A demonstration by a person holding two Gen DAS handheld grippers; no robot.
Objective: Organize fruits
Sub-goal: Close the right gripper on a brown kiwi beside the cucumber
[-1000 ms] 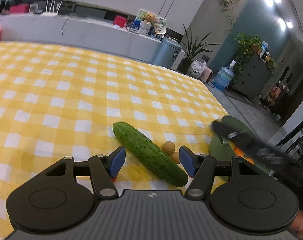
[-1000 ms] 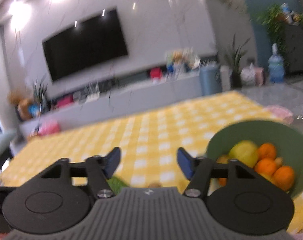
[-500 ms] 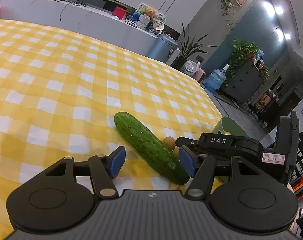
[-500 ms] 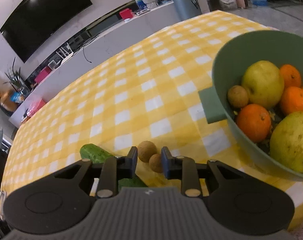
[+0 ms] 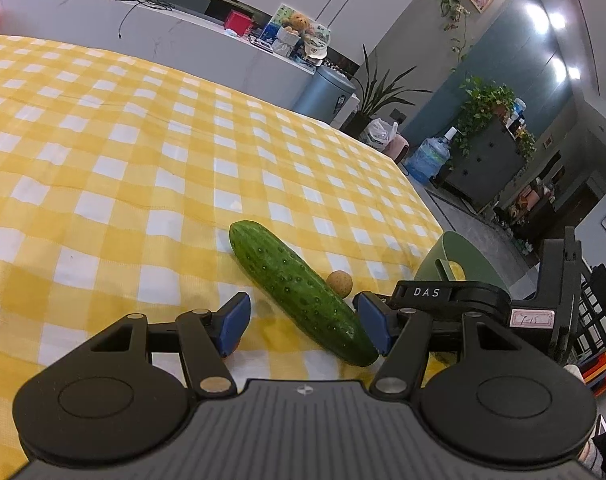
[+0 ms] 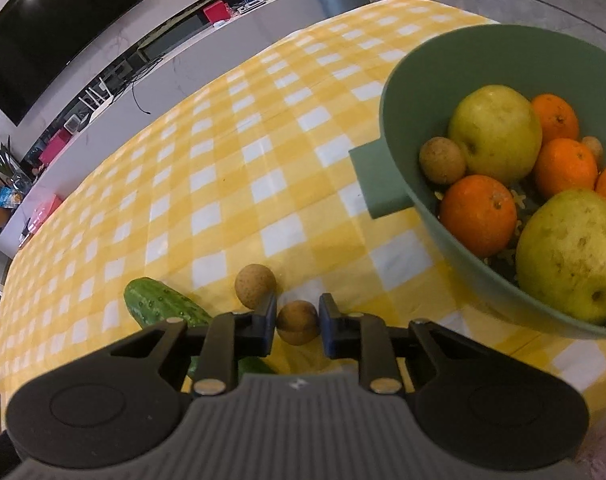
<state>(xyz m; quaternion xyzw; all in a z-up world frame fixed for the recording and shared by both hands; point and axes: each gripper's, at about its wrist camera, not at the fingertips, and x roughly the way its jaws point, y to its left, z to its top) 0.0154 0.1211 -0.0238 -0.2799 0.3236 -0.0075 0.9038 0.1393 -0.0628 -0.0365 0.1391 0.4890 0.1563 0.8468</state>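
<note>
I see the yellow-and-white checked tablecloth [image 6: 231, 184] filling both views. The green bowl [image 6: 399, 92] sits at its right, holding two yellow-green pears [image 6: 495, 132], several oranges [image 6: 479, 216] and a small brown fruit. The cucumber [image 5: 299, 292] lies on the cloth, its near end between the fingers of my left gripper [image 5: 303, 328], which stand apart, not touching it. Two small brown round fruits lie just beside it. My right gripper [image 6: 297, 324] has just been closing and its pads now clamp the nearer longan [image 6: 297, 322]; the farther longan [image 6: 255, 286] rests against the left finger's outer side.
</note>
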